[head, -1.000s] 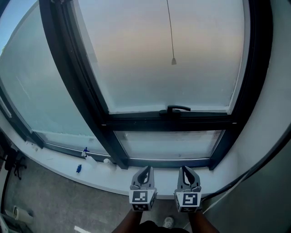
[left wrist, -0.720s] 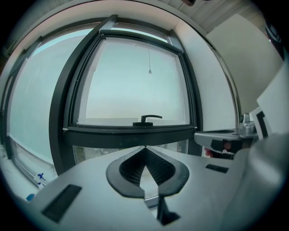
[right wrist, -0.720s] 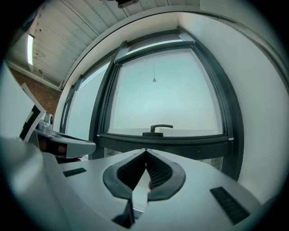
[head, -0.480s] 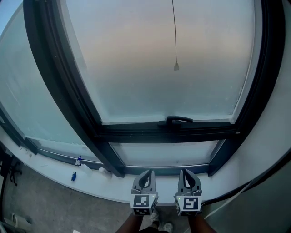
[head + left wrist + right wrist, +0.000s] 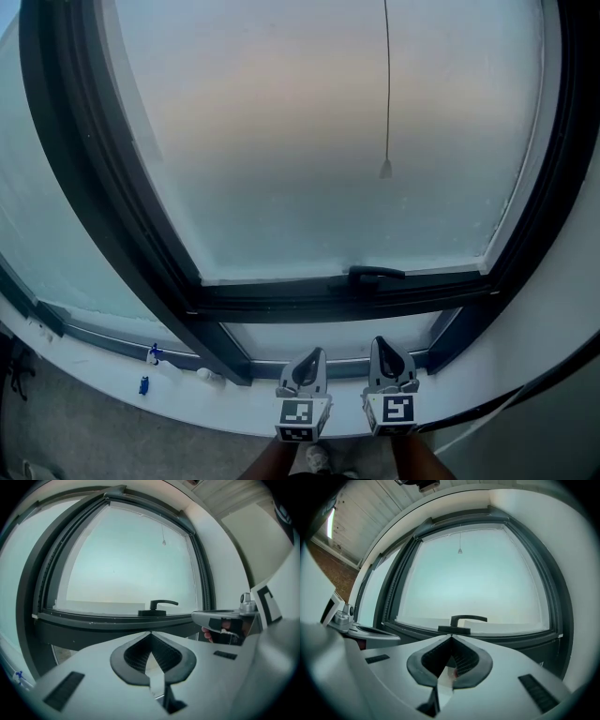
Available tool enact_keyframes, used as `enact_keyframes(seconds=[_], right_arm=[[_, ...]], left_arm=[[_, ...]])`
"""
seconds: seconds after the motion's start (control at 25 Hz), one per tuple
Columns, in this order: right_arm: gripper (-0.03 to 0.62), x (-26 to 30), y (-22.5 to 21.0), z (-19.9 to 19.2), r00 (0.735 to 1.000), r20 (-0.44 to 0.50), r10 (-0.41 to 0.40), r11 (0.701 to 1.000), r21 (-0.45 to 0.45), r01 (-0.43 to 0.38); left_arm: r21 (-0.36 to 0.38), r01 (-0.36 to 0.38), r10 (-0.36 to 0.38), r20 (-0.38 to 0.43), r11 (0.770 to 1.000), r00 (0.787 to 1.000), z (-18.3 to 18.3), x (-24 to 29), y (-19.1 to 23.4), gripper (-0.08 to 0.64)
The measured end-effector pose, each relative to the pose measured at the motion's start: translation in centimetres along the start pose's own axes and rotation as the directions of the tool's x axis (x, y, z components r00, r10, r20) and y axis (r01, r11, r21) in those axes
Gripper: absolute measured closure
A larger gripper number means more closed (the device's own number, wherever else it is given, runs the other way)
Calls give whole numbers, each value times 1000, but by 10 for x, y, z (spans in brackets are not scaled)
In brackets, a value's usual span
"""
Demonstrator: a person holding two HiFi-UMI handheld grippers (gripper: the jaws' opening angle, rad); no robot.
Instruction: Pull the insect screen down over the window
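Note:
A tall window (image 5: 319,141) with a dark frame and frosted-looking glass fills the head view. A thin pull cord ending in a small weight (image 5: 385,170) hangs in front of the upper pane; the screen itself does not show. A dark lever handle (image 5: 377,274) sits on the sash's bottom rail. My left gripper (image 5: 318,353) and right gripper (image 5: 379,342) are side by side low in the picture, over the white sill, both shut and holding nothing. Both point level at the handle (image 5: 159,605) (image 5: 464,620), well below the cord weight (image 5: 163,542) (image 5: 460,551).
A white sill (image 5: 187,398) runs under the window, with small blue objects (image 5: 143,384) on its left part. A lower fixed pane (image 5: 328,342) lies beneath the sash. A white wall (image 5: 572,309) closes in on the right, and another pane (image 5: 47,206) on the left.
Both grippers have moved closer to the window, still side by side and shut. The window now looms larger, and the cord weight and handle sit lower in the head view.

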State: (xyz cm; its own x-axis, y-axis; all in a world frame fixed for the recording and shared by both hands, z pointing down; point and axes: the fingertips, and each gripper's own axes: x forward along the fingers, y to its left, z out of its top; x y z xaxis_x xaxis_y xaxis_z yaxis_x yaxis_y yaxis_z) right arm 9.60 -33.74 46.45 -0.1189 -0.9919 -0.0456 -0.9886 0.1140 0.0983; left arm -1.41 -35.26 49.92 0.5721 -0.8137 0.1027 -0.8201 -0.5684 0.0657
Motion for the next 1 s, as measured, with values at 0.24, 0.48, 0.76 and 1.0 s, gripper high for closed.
enact_keyframes(seconds=[0.24, 0.48, 0.76, 1.0], right_arm=[[591, 24, -2, 5, 999, -12, -36, 999, -17, 36], [591, 38, -7, 35, 997, 56, -55, 998, -11, 56], [591, 49, -27, 70, 987, 152, -49, 998, -32, 55], [591, 55, -41, 117, 961, 276, -14, 998, -47, 28]], left_arm=[[30, 2, -4, 64, 1000, 998, 25, 18, 20, 558], [60, 15, -22, 124, 998, 992, 59, 37, 25, 558], [87, -10, -8, 202, 996, 979, 95, 54, 18, 558], [95, -11, -16, 276, 995, 961, 140, 65, 6, 558]])
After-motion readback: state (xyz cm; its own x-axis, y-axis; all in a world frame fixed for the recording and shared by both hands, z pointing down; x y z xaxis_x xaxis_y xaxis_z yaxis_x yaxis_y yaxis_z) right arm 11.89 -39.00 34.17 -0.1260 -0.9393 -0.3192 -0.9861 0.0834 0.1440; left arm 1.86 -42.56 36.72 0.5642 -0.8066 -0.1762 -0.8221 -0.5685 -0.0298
